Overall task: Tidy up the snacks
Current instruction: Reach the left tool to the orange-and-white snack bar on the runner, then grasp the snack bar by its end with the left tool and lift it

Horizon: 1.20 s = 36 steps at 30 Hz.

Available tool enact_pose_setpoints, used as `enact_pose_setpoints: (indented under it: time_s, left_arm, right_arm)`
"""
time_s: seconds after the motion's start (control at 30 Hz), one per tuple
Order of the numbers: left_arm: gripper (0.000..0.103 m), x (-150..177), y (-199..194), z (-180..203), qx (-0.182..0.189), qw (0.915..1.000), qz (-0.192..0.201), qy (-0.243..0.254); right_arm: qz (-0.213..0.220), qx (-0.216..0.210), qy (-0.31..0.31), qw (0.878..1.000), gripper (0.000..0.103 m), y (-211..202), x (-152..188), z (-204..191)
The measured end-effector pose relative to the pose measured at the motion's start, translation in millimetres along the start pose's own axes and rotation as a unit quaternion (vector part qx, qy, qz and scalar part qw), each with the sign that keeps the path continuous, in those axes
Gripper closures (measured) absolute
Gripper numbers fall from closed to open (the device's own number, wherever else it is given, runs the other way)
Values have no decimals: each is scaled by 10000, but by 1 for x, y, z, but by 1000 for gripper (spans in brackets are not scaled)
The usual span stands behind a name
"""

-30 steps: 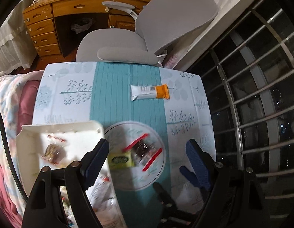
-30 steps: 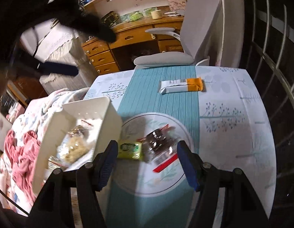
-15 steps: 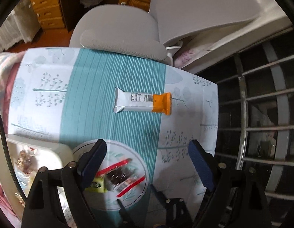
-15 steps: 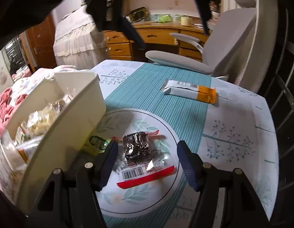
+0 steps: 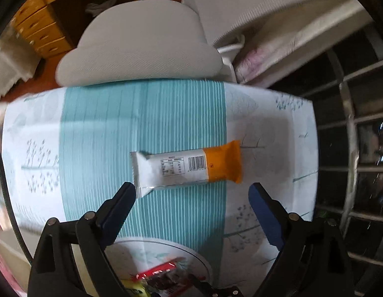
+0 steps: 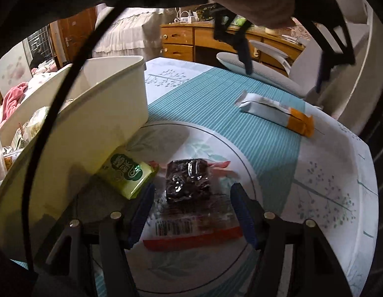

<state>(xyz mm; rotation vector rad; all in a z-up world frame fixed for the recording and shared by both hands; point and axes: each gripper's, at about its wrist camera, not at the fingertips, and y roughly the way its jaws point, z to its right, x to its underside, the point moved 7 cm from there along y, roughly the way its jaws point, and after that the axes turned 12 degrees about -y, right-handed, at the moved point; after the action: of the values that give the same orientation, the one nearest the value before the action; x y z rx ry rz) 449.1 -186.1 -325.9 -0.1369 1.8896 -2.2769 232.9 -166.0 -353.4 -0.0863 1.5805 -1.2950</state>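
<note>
A white-and-orange snack bar (image 5: 186, 168) lies flat on the teal table runner; it also shows in the right wrist view (image 6: 275, 115). My left gripper (image 5: 191, 193) is open just short of it, jaws to either side. My right gripper (image 6: 191, 193) is open low over a clear red-edged packet with a dark brownie (image 6: 189, 183), jaws straddling it. A green snack packet (image 6: 127, 173) lies left of it against a white bin (image 6: 92, 123) that holds several snacks. The left gripper (image 6: 282, 61) hangs over the bar in the right wrist view.
A round white mat (image 6: 240, 163) lies under the brownie packet. A grey office chair (image 5: 142, 44) stands at the table's far edge, a wooden desk (image 6: 186, 42) behind it. Metal window bars (image 5: 349, 148) run along the right. Pink bedding (image 6: 13, 96) lies left.
My left gripper has moved forward from over the mat to the snack bar. My right gripper has dropped and closed in on the brownie packet. Both stayed open.
</note>
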Motion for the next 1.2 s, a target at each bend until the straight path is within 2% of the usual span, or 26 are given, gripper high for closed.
enact_pose_setpoints:
  time_s: [0.27, 0.4, 0.73, 0.8, 0.93, 1.0, 1.03, 1.1, 1.17, 1.2]
  left_arm:
    - [11, 7, 30, 10, -467, 9961, -129, 737]
    - [11, 3, 40, 15, -639, 9932, -49, 971]
    - [11, -2, 69, 27, -981, 9858, -36, 1363]
    - [11, -5, 71, 25, -1036, 9848, -2, 1396]
    - [11, -10, 73, 24, -1160, 9805, 152, 1576]
    - [11, -12, 74, 26, -1105, 9799, 240, 1645]
    - [12, -14, 75, 27, -1085, 9799, 264, 1651]
    - [18, -14, 73, 28, -1035, 9804, 329, 1644]
    - [34, -12, 66, 26, -960, 9819, 360, 1594]
    - [37, -12, 65, 26, -924, 9828, 359, 1559]
  right_arm:
    - [29, -37, 85, 10000, 39, 10, -2, 0]
    - [-1, -15, 198, 9998, 47, 11, 0, 4]
    - [-119, -68, 336, 9993, 53, 10, 3, 6]
    - [-163, -133, 297, 9993, 60, 10, 2, 2]
    - [-288, -107, 249, 9992, 65, 9, 2, -2]
    - [-344, -161, 333, 9987, 68, 9, 3, -2]
    - [-361, -202, 384, 9984, 69, 8, 4, -2]
    - [-403, -360, 498, 9973, 82, 7, 6, -1]
    - [-426, -531, 629, 9957, 90, 3, 10, -5]
    - [-435, -629, 726, 9944, 92, 1, 12, -5]
